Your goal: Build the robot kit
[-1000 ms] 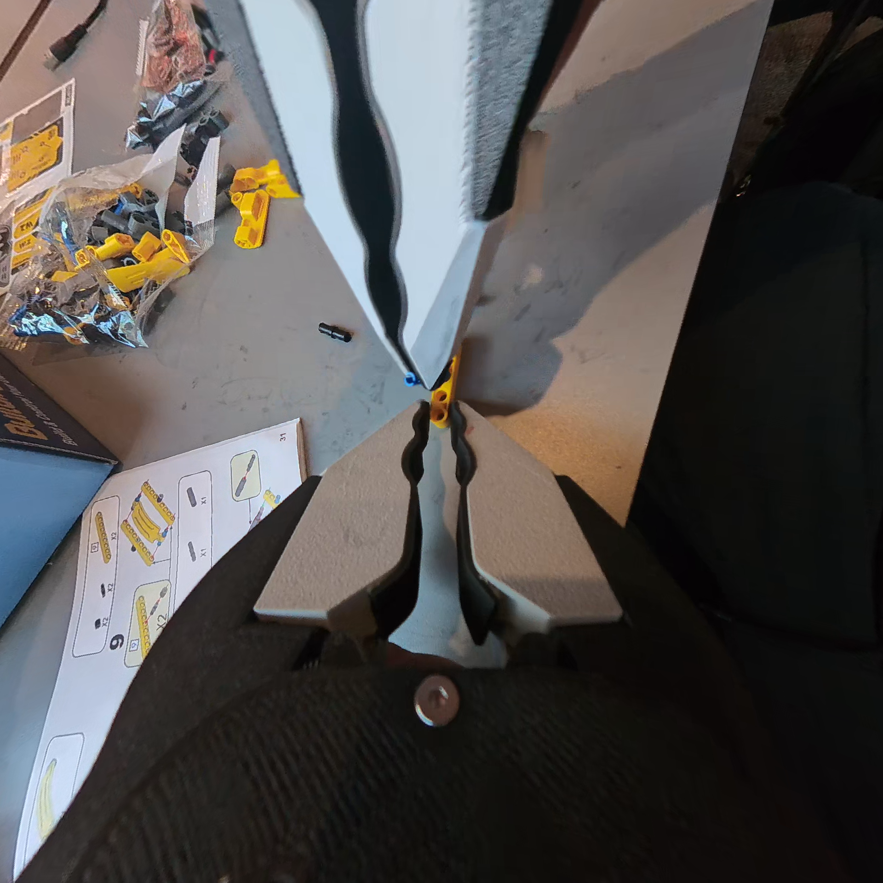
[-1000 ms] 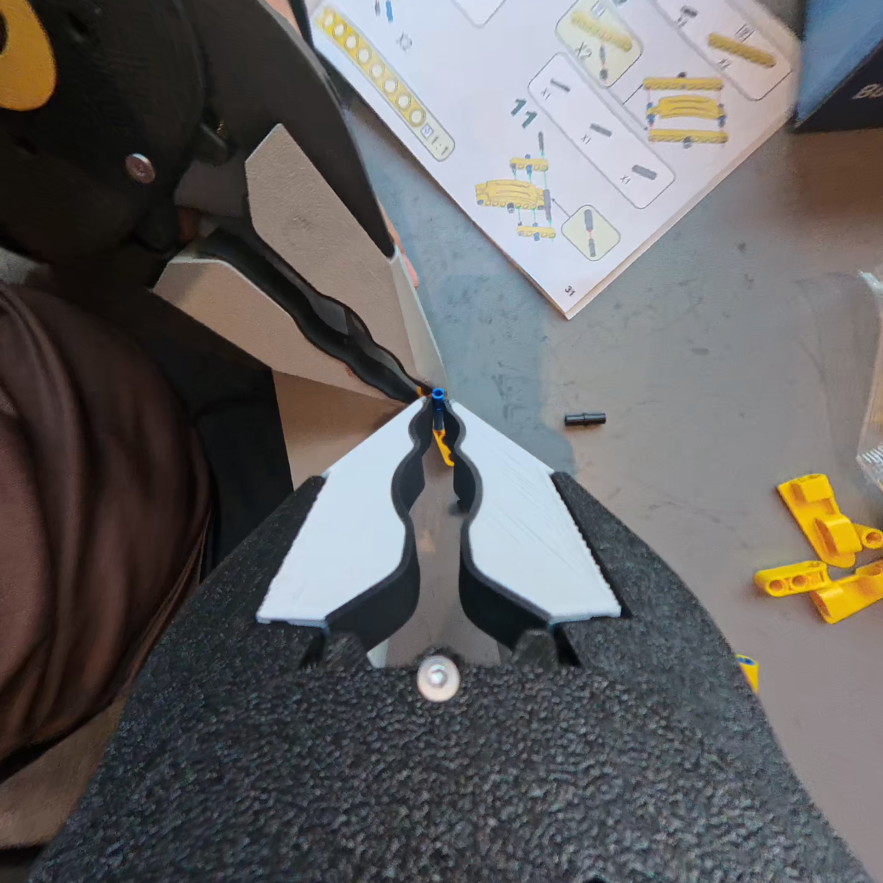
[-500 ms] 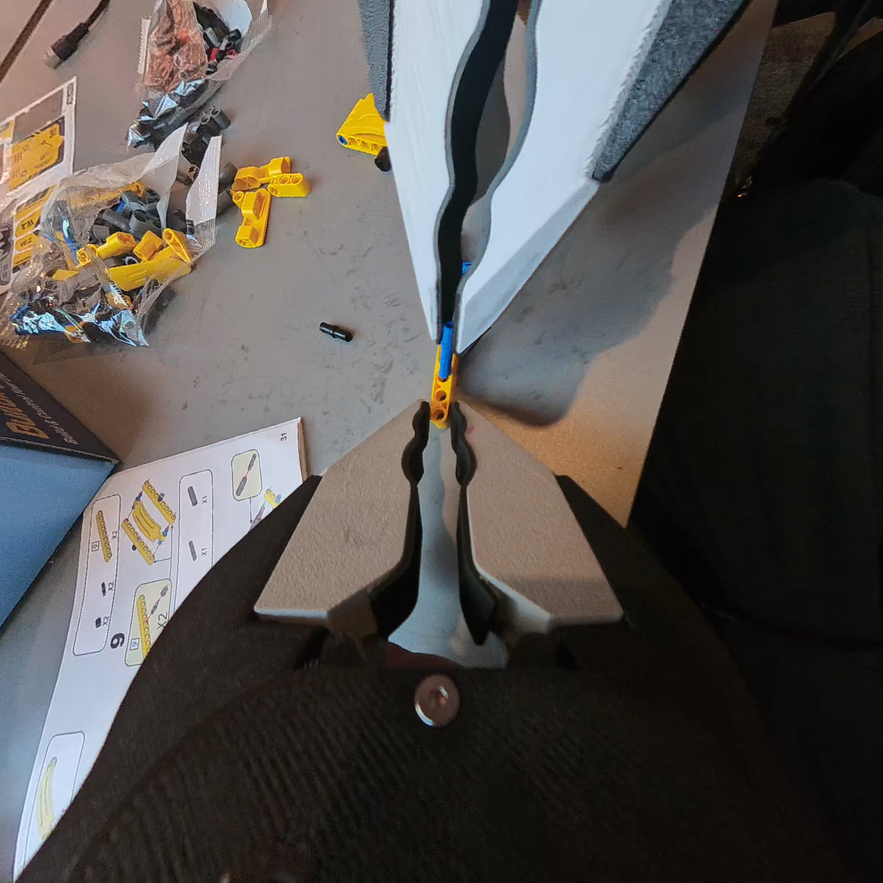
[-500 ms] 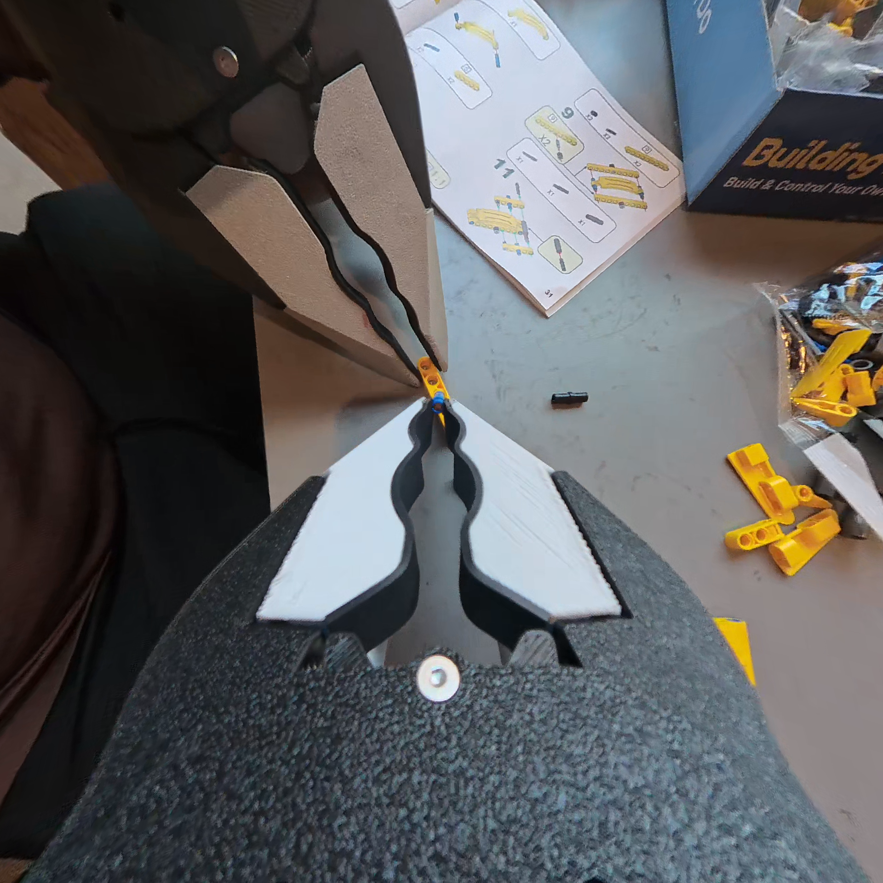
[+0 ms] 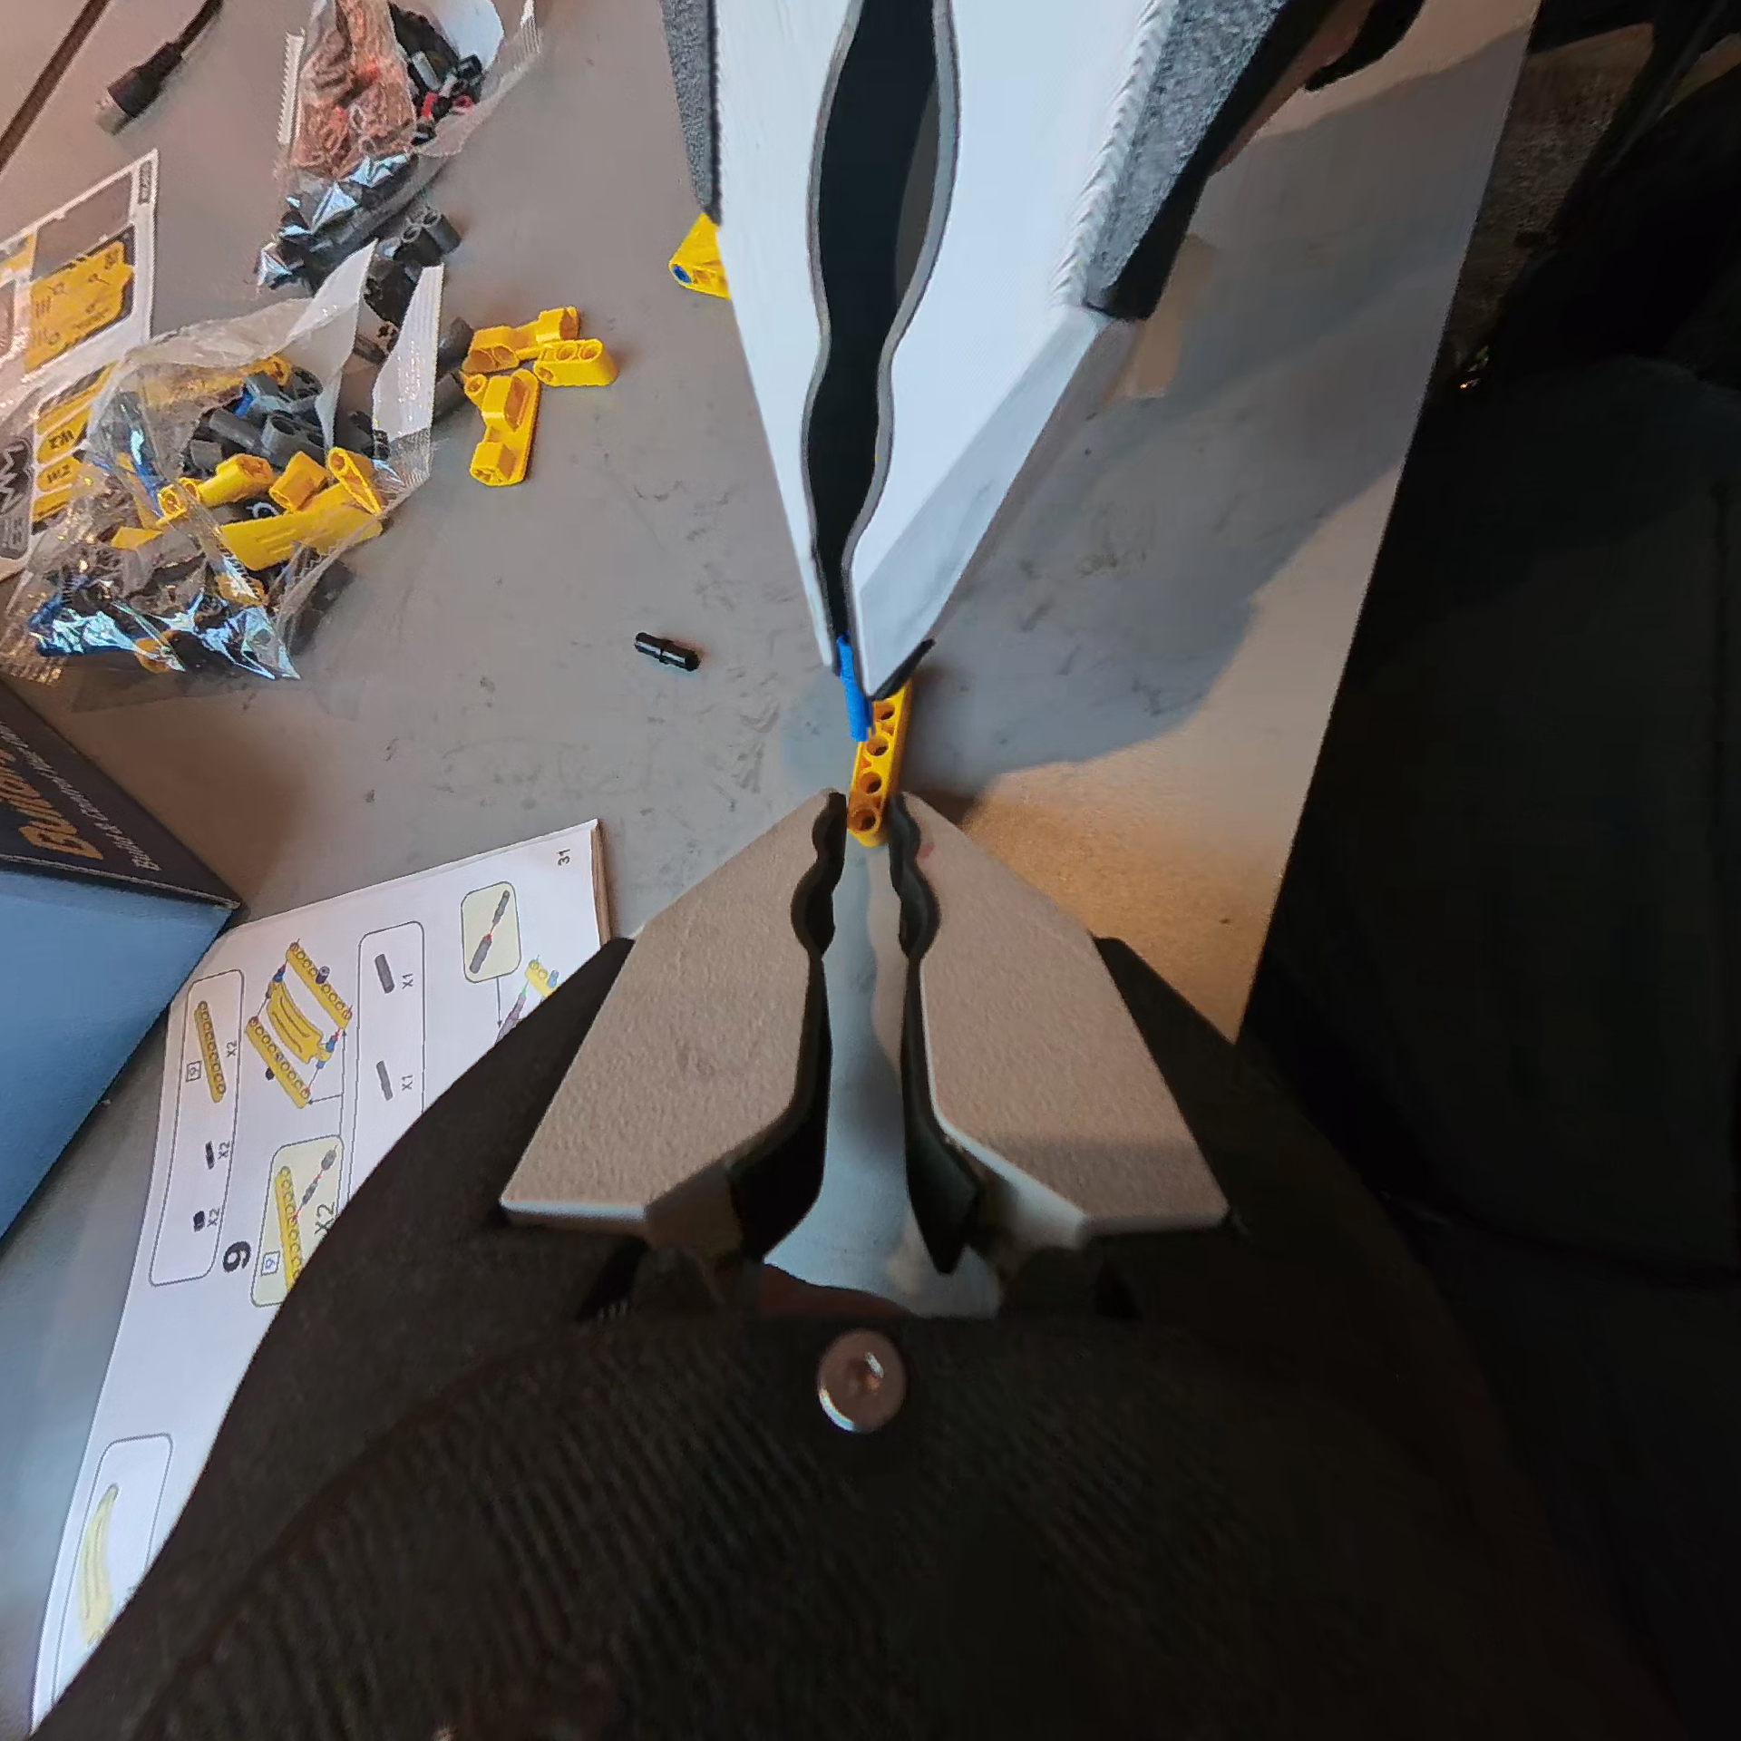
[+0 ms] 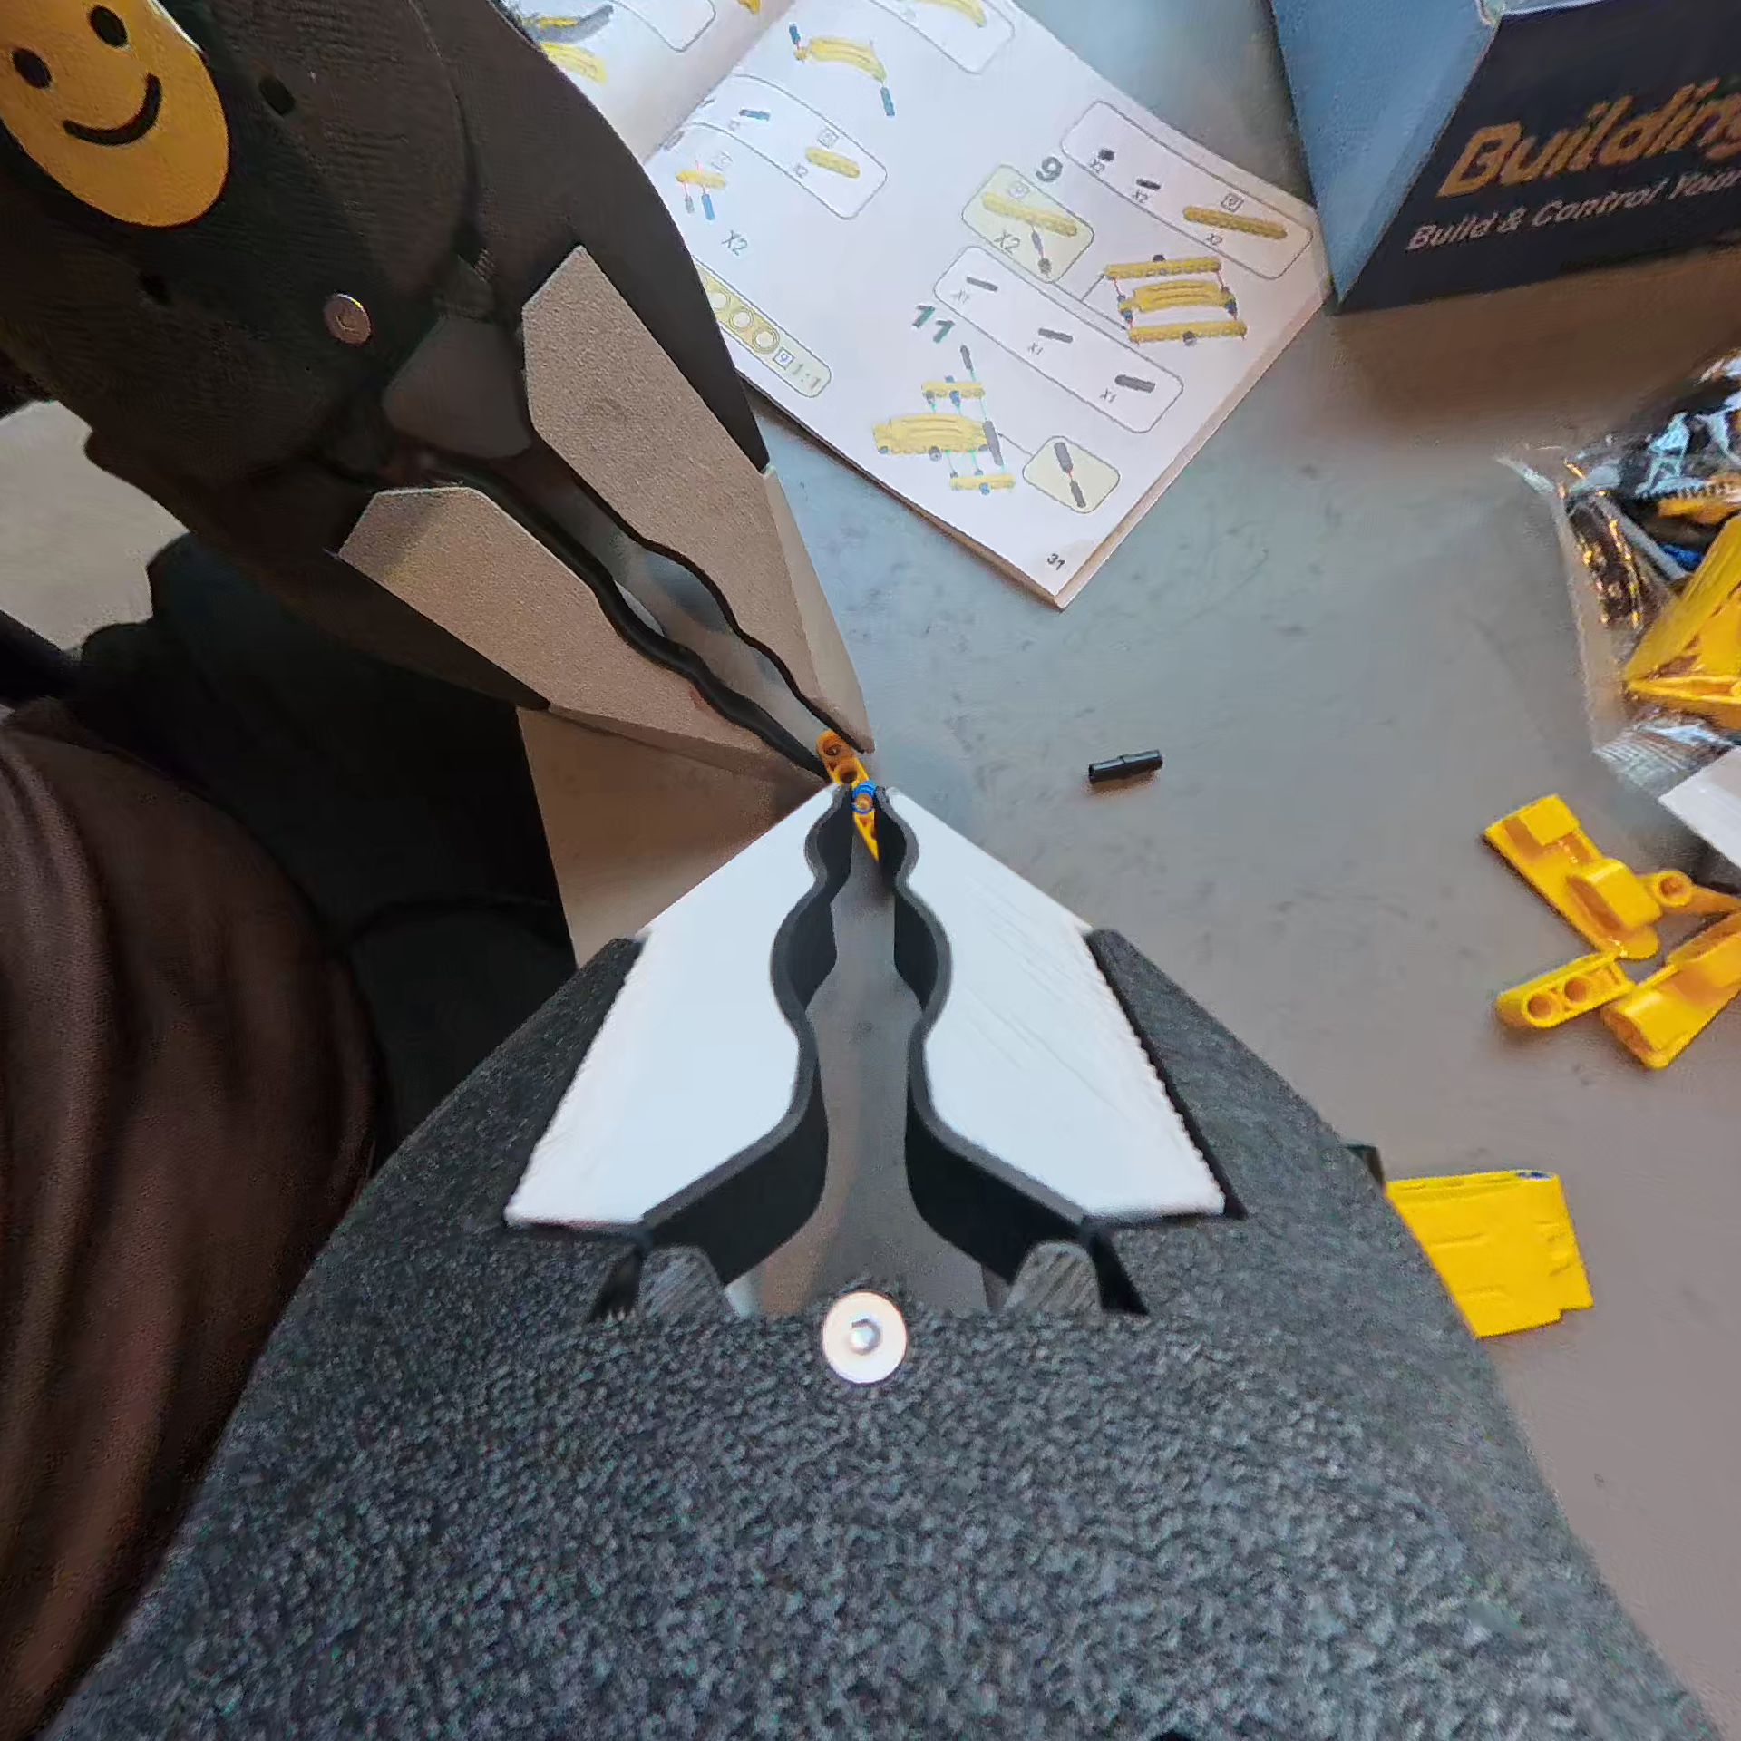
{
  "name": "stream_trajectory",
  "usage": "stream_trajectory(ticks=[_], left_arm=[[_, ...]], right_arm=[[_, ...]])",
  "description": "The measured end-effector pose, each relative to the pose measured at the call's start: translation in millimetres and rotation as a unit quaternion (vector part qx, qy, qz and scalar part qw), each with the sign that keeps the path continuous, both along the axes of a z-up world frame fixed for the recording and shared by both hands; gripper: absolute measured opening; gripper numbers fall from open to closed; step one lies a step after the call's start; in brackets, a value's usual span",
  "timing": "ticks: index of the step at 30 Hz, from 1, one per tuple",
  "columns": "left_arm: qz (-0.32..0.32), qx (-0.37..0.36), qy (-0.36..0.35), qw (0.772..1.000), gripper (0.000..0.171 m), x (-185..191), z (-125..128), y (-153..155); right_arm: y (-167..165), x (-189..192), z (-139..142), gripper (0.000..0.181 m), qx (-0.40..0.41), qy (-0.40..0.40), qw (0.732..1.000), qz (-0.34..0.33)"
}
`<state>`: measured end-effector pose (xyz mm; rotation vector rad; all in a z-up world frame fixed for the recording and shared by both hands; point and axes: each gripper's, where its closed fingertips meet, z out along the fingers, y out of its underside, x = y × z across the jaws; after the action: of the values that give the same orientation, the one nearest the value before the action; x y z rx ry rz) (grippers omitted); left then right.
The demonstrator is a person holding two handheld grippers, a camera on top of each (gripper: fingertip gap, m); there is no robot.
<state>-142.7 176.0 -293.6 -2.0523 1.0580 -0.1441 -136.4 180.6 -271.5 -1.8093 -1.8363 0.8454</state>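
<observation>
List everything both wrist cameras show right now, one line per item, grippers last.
Yellow perforated plastic beam: one, yellow, held above the table edge.
Blue plastic pin: one, blue, against the beam.
Black connector pin: one, black, loose on the grey table.
Loose yellow connector pieces: a few, yellow, beside the bags.
Clear plastic bags of parts: at least two, yellow, grey and black pieces, far left.
Flat yellow panel: one, yellow, by the right gripper's body.
Open instruction booklet: one, white.
Blue cardboard box: one, blue.
Left gripper: grey fingers, shut on the beam.
Right gripper: white fingers, shut on the pin.
</observation>
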Motion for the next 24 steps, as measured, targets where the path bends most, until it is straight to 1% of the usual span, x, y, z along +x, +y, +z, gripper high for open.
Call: stream_trajectory(ticks=[7, 11, 18, 24], left_arm=[[0.000, 0.006, 0.005, 1.000, 0.005, 0.2, -0.1, 0.4], [0.000, 0.004, 0.004, 1.000, 0.006, 0.2, -0.2, 0.3], [0.000, 0.001, 0.001, 1.000, 0.006, 0.1, -0.3, 0.3], [0.000, 0.002, 0.002, 1.000, 0.006, 0.1, -0.3, 0.3]], right_arm=[[-0.9, 1.2, -4.9, 0.004, 0.032, -0.036, 0.999, 0.014], [-1.5, -0.4, -6.2, 0.003, 0.041, -0.038, 0.998, 0.017], [-1.3, 0.9, -7.1, 0.004, 0.035, -0.033, 0.999, 0.009], [-2.6, 0.1, -6.9, 0.003, 0.090, -0.085, 0.992, 0.039]])
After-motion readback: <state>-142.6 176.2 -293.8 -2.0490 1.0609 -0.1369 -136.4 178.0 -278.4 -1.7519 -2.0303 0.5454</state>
